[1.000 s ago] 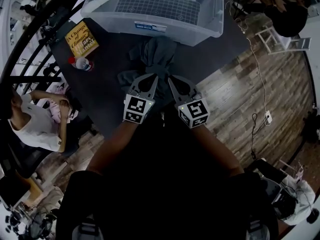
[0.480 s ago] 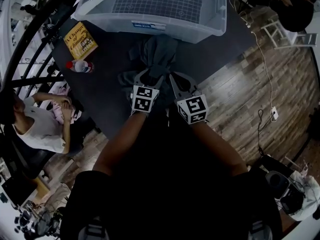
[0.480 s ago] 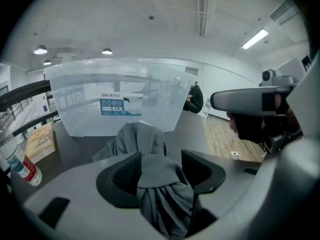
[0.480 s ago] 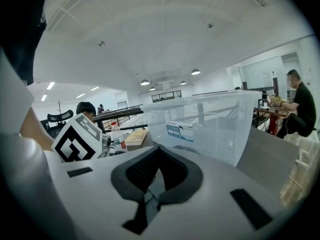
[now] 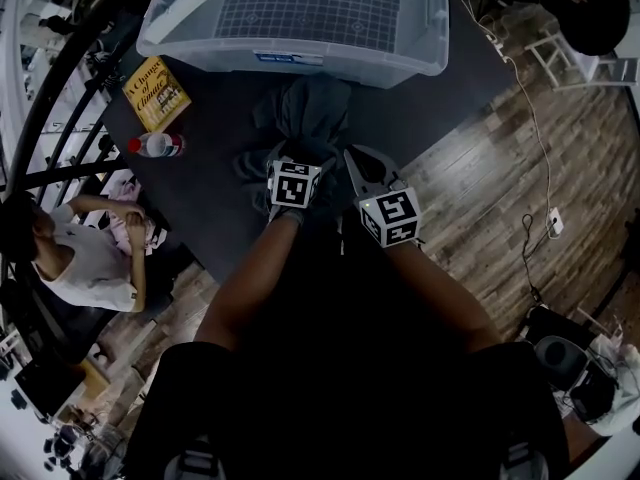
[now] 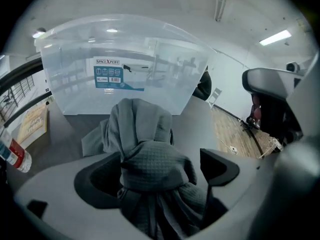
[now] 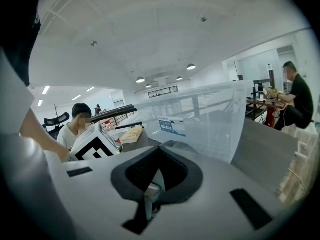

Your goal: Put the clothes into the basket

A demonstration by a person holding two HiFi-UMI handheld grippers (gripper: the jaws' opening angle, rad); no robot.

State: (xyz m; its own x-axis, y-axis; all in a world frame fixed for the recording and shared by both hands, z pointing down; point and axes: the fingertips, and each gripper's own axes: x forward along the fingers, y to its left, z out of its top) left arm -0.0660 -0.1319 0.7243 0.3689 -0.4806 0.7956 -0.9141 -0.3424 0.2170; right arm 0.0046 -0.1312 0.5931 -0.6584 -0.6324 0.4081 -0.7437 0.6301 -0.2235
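Left gripper jaws just opened, straddling grey waffle-knit garment; right gripper closed, empty. Risk: shallow bite, cloth could slip.

Dark table; on it basket, grey clothes, book, bottle

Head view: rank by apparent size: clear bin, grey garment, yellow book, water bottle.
1. clear bin
2. grey garment, partly hidden, so its full extent is unsure
3. yellow book
4. water bottle
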